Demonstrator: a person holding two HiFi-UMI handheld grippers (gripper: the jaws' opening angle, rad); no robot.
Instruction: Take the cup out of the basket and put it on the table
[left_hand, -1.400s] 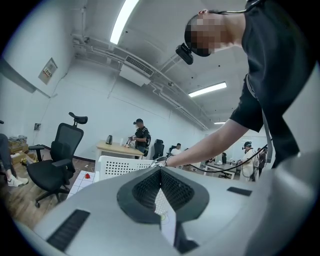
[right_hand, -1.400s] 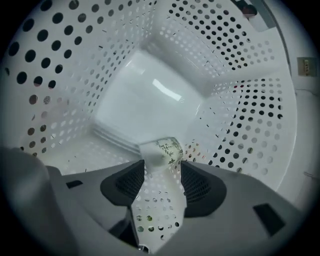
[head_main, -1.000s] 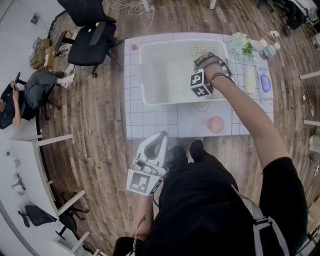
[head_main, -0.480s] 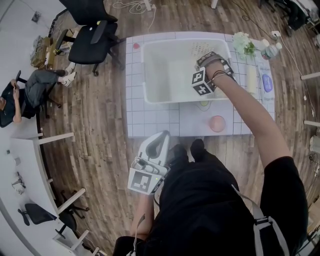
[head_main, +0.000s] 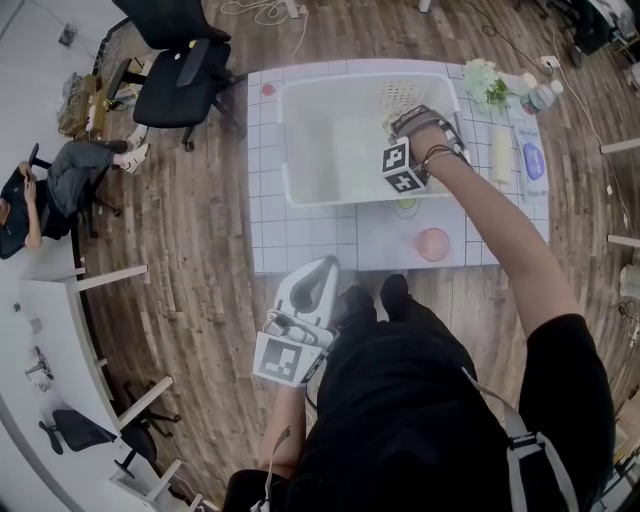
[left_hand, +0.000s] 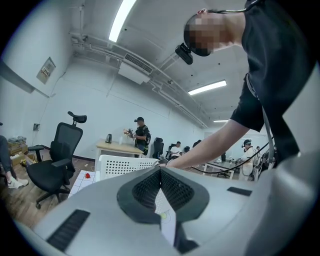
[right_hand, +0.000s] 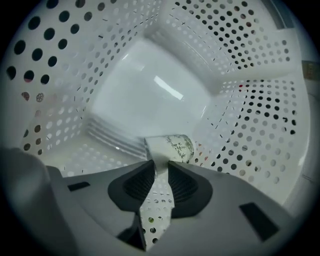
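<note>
A white cup (right_hand: 175, 147) with a green bamboo print lies on its side on the floor of the white perforated basket (head_main: 300, 150). My right gripper (right_hand: 160, 162) reaches down into the basket's right end. Its jaws have just been closing, and its pads now press on the cup's wall at the rim. In the head view only its marker cube (head_main: 400, 168) and the hand show, and the cup is hidden. My left gripper (head_main: 322, 272) is held low by the person's waist, short of the table (head_main: 300, 250). It is shut and empty (left_hand: 161, 172).
On the table right of the basket lie a pale cylinder (head_main: 500, 155), a blue item (head_main: 532, 160), flowers (head_main: 485, 88) and a bottle (head_main: 540, 97). A pink round thing (head_main: 432, 244) sits near the front edge. Office chairs (head_main: 185, 80) stand at the left.
The right hand stays at the basket's right end and the left gripper keeps its place. Only the view has swayed a little.
</note>
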